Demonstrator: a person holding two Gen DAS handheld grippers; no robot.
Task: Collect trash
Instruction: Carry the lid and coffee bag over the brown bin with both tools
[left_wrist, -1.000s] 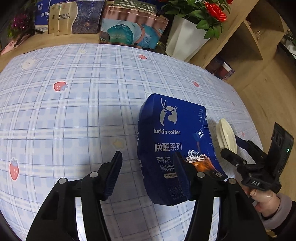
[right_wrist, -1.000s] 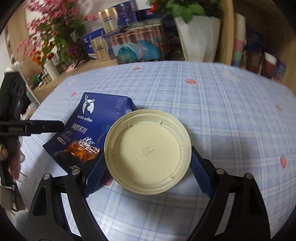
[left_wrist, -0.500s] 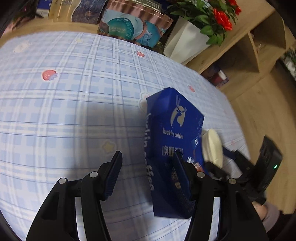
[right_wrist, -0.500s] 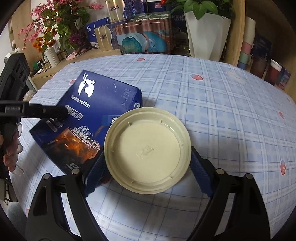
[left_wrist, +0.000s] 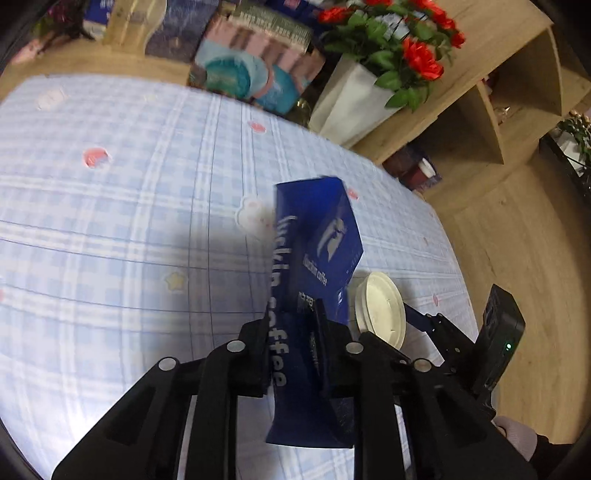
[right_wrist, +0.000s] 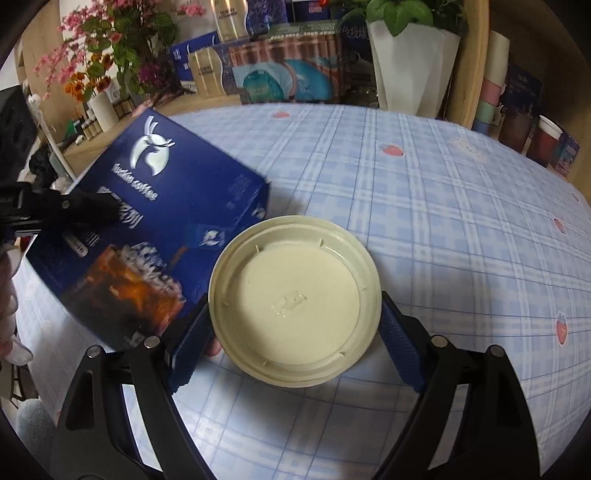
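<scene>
A blue luckin coffee box (left_wrist: 325, 236) stands tilted on its narrow side, raised off the checked tablecloth (left_wrist: 110, 221). My left gripper (left_wrist: 291, 314) is closing, and its pads press the box's thin near end from both sides. In the right wrist view the box (right_wrist: 177, 206) slants up at the left with one left finger (right_wrist: 85, 210) across its face. A round cream plastic lid (right_wrist: 295, 299) is clamped by its rim in my right gripper (right_wrist: 295, 321), with a blue pad on each side. From the left wrist the lid (left_wrist: 380, 310) sits just right of the box.
Along the table's far edge stand a white planter with red flowers (left_wrist: 351, 99), gift boxes (left_wrist: 258, 74) and a vase of pink flowers (right_wrist: 103, 107). A wooden shelf (left_wrist: 498, 110) with paper cups (right_wrist: 546, 140) is on the right. A person's hand (left_wrist: 513, 435) holds the right gripper.
My left jaws have narrowed onto the blue box, which has gone from lying flat to tilted up on its edge and lifted. The lid stays held as before.
</scene>
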